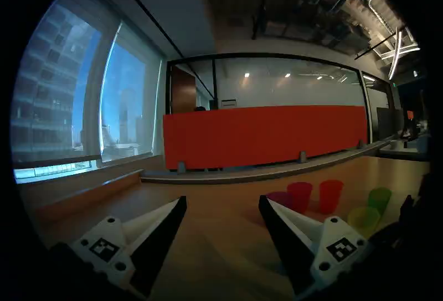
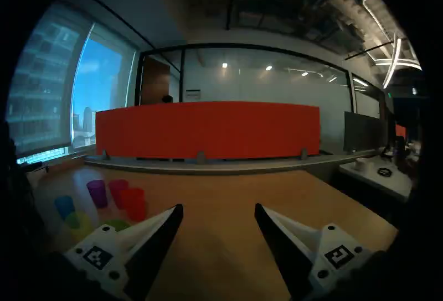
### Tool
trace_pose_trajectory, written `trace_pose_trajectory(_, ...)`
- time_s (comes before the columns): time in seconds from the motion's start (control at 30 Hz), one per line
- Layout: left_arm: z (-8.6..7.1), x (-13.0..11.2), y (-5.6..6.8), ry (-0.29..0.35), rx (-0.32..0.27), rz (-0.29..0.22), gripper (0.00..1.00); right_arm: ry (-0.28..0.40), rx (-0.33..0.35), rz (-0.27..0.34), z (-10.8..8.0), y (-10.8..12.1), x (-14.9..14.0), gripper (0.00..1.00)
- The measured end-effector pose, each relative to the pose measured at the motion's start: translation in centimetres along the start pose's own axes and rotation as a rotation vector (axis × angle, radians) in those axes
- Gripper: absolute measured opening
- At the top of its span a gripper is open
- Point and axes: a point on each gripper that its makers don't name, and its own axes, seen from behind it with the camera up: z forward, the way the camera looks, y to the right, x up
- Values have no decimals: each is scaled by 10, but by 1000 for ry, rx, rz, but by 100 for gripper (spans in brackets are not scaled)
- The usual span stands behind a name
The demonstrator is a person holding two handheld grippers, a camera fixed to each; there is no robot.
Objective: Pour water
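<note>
Several coloured plastic cups stand in a cluster on the wooden table. In the left gripper view they sit to the right: a purple cup (image 1: 279, 198), two red cups (image 1: 299, 195) (image 1: 330, 195), a green cup (image 1: 380, 199) and a yellow-green cup (image 1: 364, 219). My left gripper (image 1: 222, 204) is open above the table, with nothing between its fingers, left of the cups. In the right gripper view the cups sit at the left: purple cup (image 2: 97, 192), pink cup (image 2: 117, 191), red cup (image 2: 134, 203), blue cup (image 2: 65, 206). My right gripper (image 2: 218, 209) is open and empty, right of them.
An orange divider screen (image 1: 266, 135) runs along the table's far edge, with a glass-walled room behind. Large windows (image 1: 83, 102) line the left side. A second desk (image 2: 376, 176) with small items stands to the right, beyond the table's edge.
</note>
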Motion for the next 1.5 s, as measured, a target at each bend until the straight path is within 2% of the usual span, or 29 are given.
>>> trace_pose_trajectory(0.27,3,-6,-4,1,-3,-31,97,-1,2,-5,1,-2,1,100)
trace_pose_trajectory(0.67,4,-16,-7,-8,-2,-35,97,-1,3,-5,1,-3,1,100)
trace_pose_trajectory(1.07,6,-25,-6,-27,-9,-59,97,0,0,3,0,-2,3,100)
trace_pose_trajectory(1.5,8,-29,-5,-45,-19,-58,97,2,-6,9,-1,3,2,100)
